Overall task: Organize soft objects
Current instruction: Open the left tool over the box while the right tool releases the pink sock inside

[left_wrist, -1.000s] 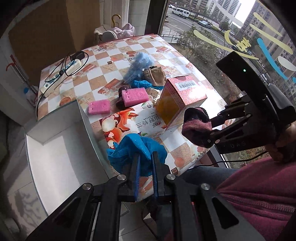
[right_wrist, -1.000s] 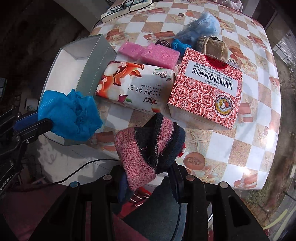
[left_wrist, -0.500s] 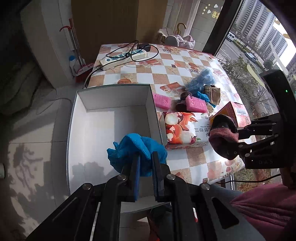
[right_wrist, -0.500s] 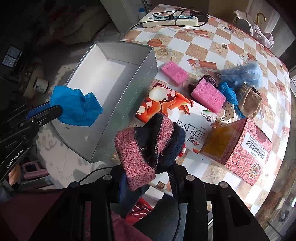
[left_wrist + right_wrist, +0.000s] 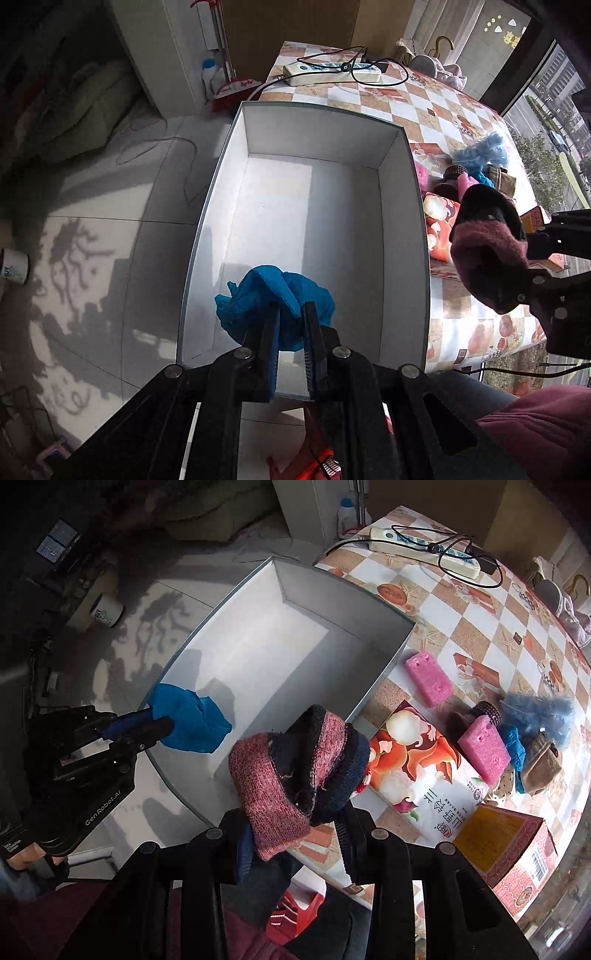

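My left gripper (image 5: 291, 325) is shut on a crumpled blue cloth (image 5: 269, 295) and holds it over the near end of an open white box (image 5: 402, 206). The cloth also shows in the right wrist view (image 5: 188, 720). My right gripper (image 5: 295, 834) is shut on a pink and navy knitted sock bundle (image 5: 295, 768), held above the box's near right edge; it also shows in the left wrist view (image 5: 487, 254). Two pink sponges (image 5: 428, 677) (image 5: 484, 747), fluffy blue fibre (image 5: 539, 710) and brown fabric (image 5: 539, 768) lie on the checkered table (image 5: 472, 627).
A printed tissue pack (image 5: 421, 775) and a red patterned carton (image 5: 517, 856) lie on the table next to the box. A white power strip (image 5: 424, 546) with cables lies at the far end. A mug (image 5: 107, 611) stands on the tiled floor.
Both grippers have swung left from the table toward the white box. The blue cloth now hangs over the box's inside, and the sock bundle has come to the box's edge.
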### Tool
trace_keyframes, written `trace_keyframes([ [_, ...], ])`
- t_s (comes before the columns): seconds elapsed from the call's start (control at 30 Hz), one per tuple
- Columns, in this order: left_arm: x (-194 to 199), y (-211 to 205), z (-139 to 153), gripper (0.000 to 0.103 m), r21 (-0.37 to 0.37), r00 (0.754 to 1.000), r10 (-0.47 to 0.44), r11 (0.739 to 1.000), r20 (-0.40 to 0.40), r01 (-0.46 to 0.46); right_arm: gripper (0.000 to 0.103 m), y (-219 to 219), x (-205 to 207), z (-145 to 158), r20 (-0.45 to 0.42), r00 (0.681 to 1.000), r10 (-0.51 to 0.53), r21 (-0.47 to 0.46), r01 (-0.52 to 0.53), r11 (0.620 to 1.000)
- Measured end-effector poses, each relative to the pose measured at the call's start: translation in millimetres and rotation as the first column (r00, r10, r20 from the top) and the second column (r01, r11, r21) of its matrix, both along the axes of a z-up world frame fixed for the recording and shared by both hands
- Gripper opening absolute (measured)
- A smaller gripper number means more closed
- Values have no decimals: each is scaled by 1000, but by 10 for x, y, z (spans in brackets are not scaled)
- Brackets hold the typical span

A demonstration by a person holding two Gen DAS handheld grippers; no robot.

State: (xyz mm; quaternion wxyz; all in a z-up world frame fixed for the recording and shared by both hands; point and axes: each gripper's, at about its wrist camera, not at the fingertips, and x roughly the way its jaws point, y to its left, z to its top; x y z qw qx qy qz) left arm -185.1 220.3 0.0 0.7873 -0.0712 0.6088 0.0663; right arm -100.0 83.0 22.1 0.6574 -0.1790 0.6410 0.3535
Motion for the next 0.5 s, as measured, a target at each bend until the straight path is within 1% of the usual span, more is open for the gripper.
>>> trace_keyframes([
  [0.2,-10,50,-110,13,-28,999,28,999,-23,-28,40,206,-148,-69,-11,998,66,-9,-66,998],
  [0.5,-11,55,-217,13,-31,998,14,999,-54,-16,40,256,-123,-153,-38,997,66,-17,-67,998],
])
